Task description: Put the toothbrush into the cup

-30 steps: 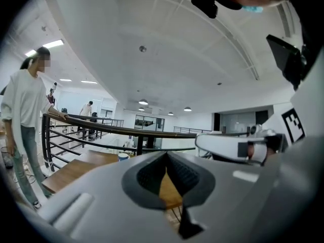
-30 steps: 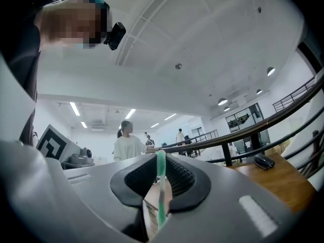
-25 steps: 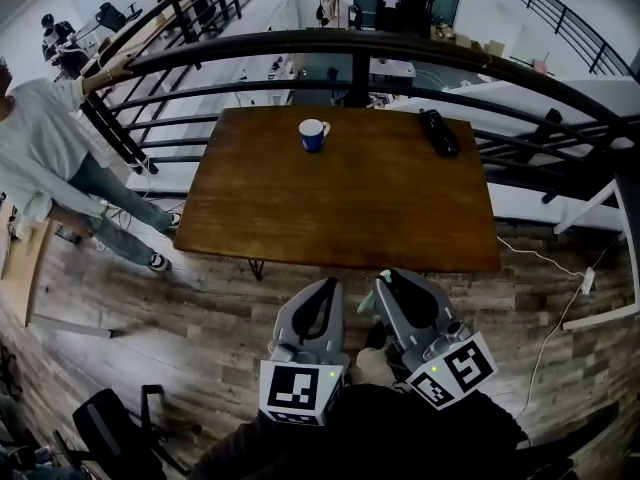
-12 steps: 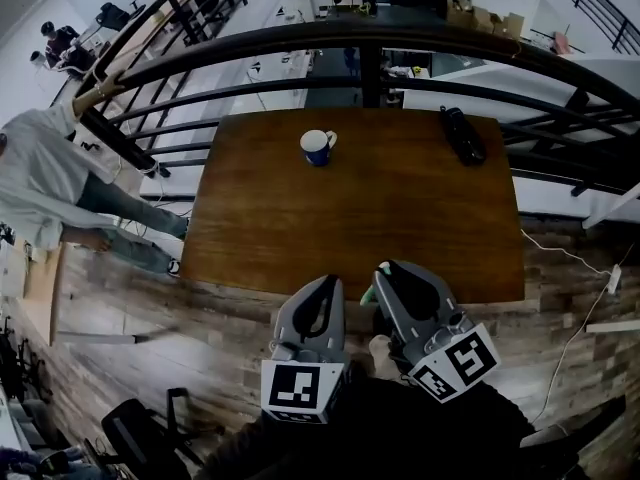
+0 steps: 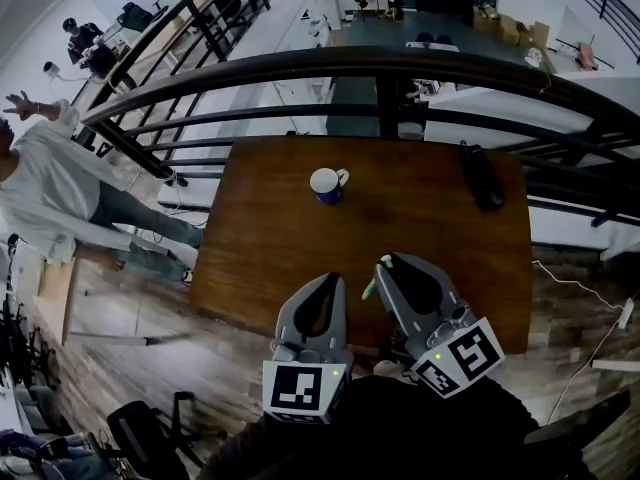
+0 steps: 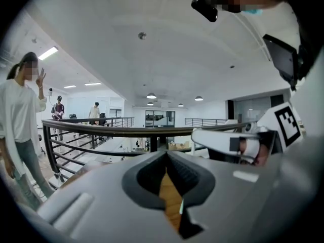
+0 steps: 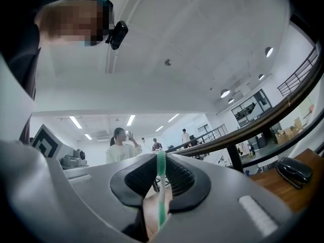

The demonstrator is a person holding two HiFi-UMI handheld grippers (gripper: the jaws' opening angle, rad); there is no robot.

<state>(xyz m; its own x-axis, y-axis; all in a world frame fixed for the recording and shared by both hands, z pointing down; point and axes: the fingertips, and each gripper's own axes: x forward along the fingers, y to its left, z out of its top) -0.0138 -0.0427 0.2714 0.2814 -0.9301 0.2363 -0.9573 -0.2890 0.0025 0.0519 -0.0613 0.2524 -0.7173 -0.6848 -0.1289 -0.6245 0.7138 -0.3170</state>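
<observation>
My right gripper [image 5: 385,264] is clamped on the toothbrush [image 7: 161,186], which stands upright between the pads, its green and white handle running down through the gap. In the head view only a bit of green shows beside the gripper's tip. My left gripper [image 5: 330,281] has its jaws together at the tips with nothing between them. Through the slot behind them I see only brown wood.

Both grippers sit side by side, close together but apart, with their tips over the near strip of the desk [image 5: 430,233] and their bodies across its near edge. The cup [image 5: 327,184], blue outside and white inside, stands upright on the far half of the desk, a little left of the middle, with its handle to the right. It is well apart from my grippers, and the wood between us is bare.

A black object [image 5: 483,176] lies near the far right corner, well clear of the cup. Just past the far edge runs a dark curved railing [image 5: 380,63]. A person in a light top [image 5: 55,193] stands on the floor off the left edge of the desk.
</observation>
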